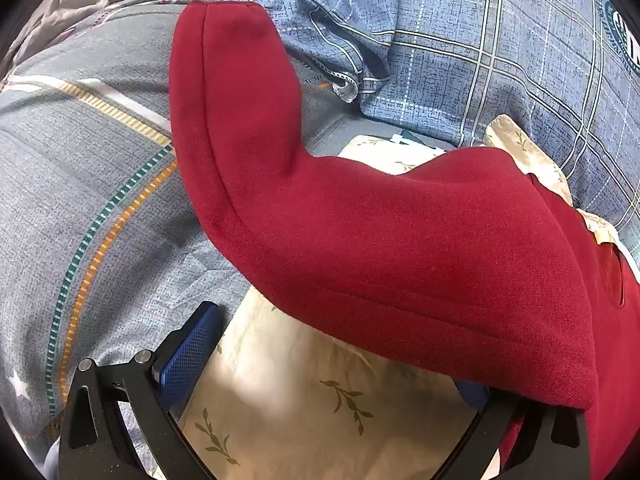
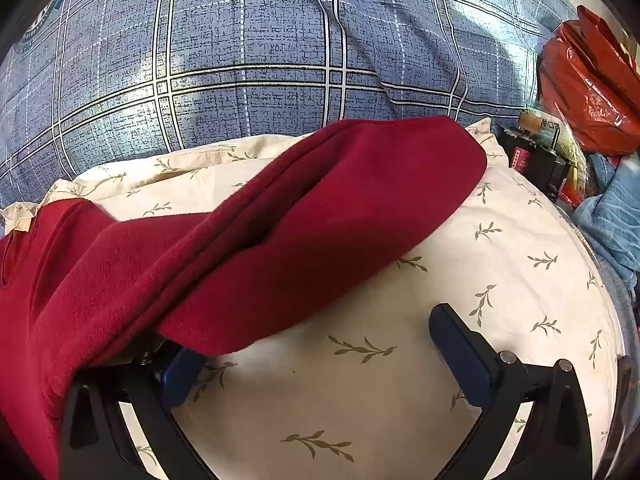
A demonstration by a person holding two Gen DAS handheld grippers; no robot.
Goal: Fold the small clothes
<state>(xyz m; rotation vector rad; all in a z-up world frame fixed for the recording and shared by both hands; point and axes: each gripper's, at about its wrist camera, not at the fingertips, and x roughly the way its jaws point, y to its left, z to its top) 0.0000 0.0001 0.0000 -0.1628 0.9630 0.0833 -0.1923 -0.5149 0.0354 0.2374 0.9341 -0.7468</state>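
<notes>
Garment half folded, draped over both tools.
Left tool and right tool gape wide, gripping nothing; sleeves on the pillow remain unfolded.

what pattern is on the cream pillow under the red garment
Small olive-green leafy sprigs on the cream pillow, clearest in the right wrist view.

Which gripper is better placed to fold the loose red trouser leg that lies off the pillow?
Probably the left gripper. Its view shows the red garment's loose leg stretching onto the grey bedsheet, off the cream pillow. The right gripper sees only the part on the pillow. Both are open.
</notes>
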